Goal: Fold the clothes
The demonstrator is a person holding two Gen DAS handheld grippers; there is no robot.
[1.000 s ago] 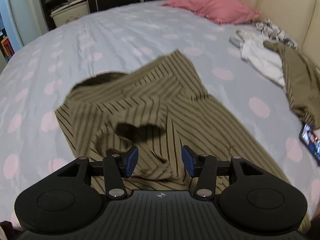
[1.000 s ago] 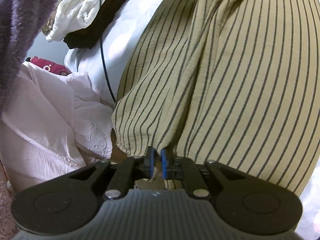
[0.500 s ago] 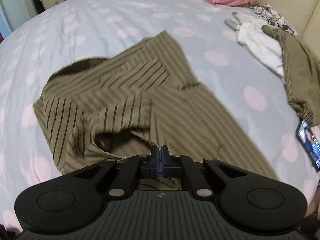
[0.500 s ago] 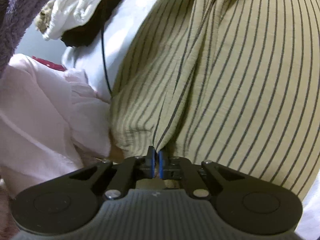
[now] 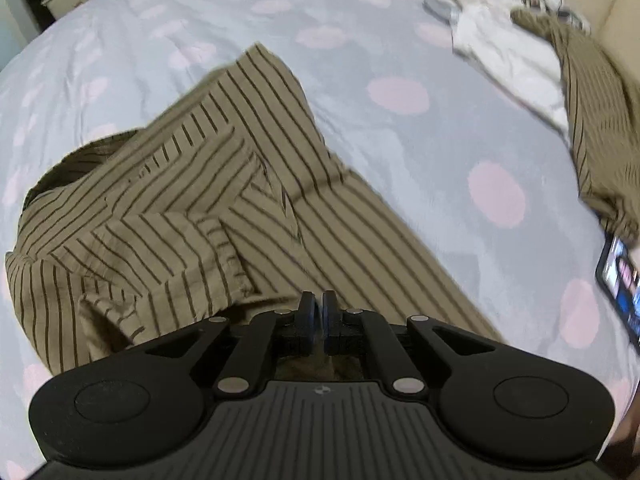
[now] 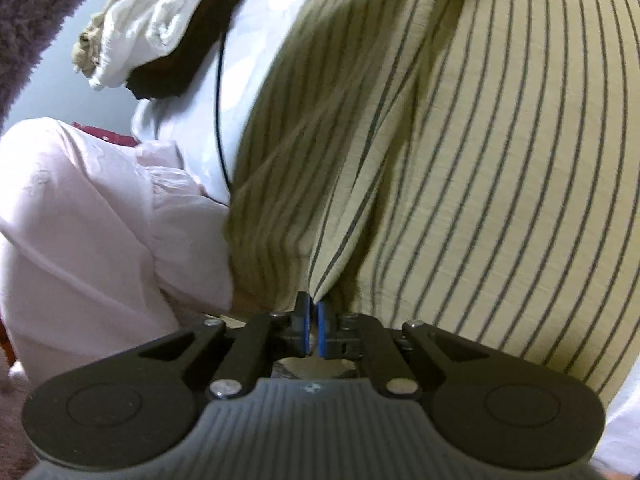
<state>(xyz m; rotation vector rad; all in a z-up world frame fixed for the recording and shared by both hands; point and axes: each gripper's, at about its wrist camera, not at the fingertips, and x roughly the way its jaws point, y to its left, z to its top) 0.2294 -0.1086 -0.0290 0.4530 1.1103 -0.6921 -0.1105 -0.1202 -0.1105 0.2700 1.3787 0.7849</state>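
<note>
While both grippers are biting cloth, the fold is only just getting going. The left gripper [image 5: 319, 320] is sitting at the near edge of the striped shirt [image 5: 224, 216], jaws pinched down to a sliver w/ the hem apparently nipped between the blue pads, tho the exact bit of cloth inside is hard to make out. The right gripper [image 6: 313, 322] is doing the same on its side: jaws nearly closed, a pleat of the same striped fabric [image 6: 460, 168] running straight down into them. The shirt is lying across the spotted bedsheet [image 5: 400, 140], collar end away from the left cam, one sleeve already lying folded in over the body, the rest rumpled and uneven. So, judging progress: maybe an early sleeve fold is in, but the main body fold, the squaring up and the flattening are all looking undone. Other clothes are waiting too: a white garment [image 5: 508, 60] and an olive piece [image 5: 600, 120] near the far right of the bed, a phone [image 5: 620, 280] just beside them, plus a pink cloth [image 6: 88, 216] and a white-and-dark pile [image 6: 168, 32] in the right cam. Plenty left, I reckon.
</note>
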